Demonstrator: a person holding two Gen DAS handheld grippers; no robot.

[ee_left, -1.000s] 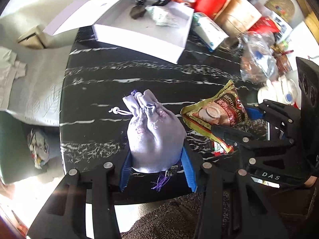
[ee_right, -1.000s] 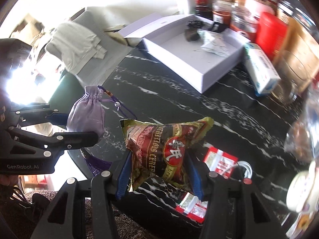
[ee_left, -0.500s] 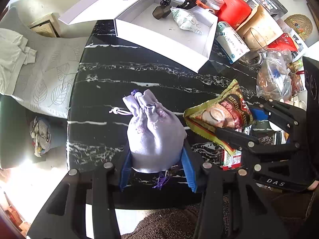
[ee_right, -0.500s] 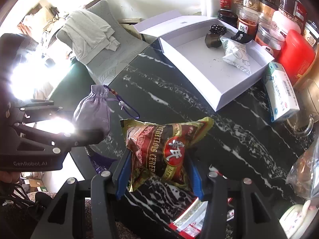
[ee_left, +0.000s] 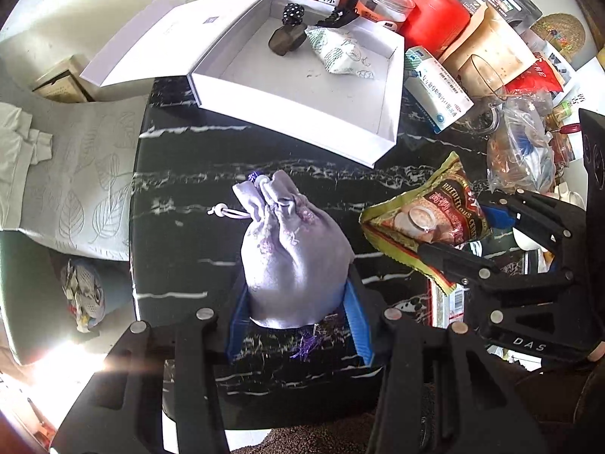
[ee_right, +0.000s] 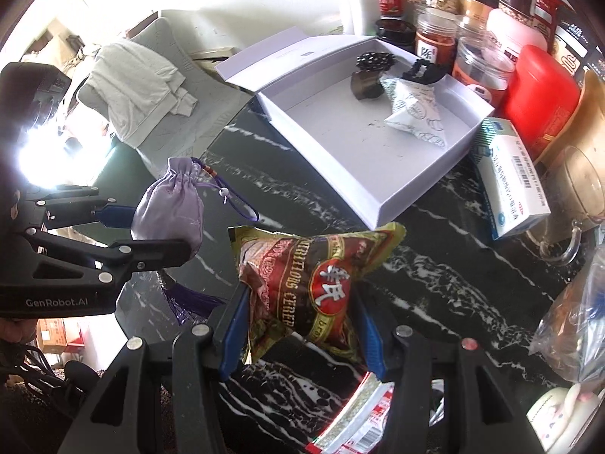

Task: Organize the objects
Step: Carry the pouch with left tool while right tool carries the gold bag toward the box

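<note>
My left gripper (ee_left: 297, 321) is shut on a lilac drawstring pouch (ee_left: 291, 249) and holds it above the black marble table (ee_left: 181, 234); the pouch also shows in the right wrist view (ee_right: 168, 208). My right gripper (ee_right: 302, 336) is shut on a brown and gold cereal sachet (ee_right: 310, 283), also held above the table; the sachet also shows in the left wrist view (ee_left: 427, 219). An open white box (ee_left: 302, 87) lies beyond both, holding a white patterned sachet (ee_left: 336, 55), a dark clip (ee_left: 287, 39) and small dark items.
Jars, a red container (ee_right: 540, 94), a medicine box (ee_right: 510, 181) and a glass mug (ee_right: 578, 204) crowd the far and right side. A plastic bag (ee_right: 582, 325) and red-white packets (ee_right: 359, 416) lie near right. A grey chair with cloth (ee_right: 136, 87) stands left of the table.
Both grippers have lifted and moved forward toward the white box, each still holding its item. The box now looks closer and more of the jars behind show.
</note>
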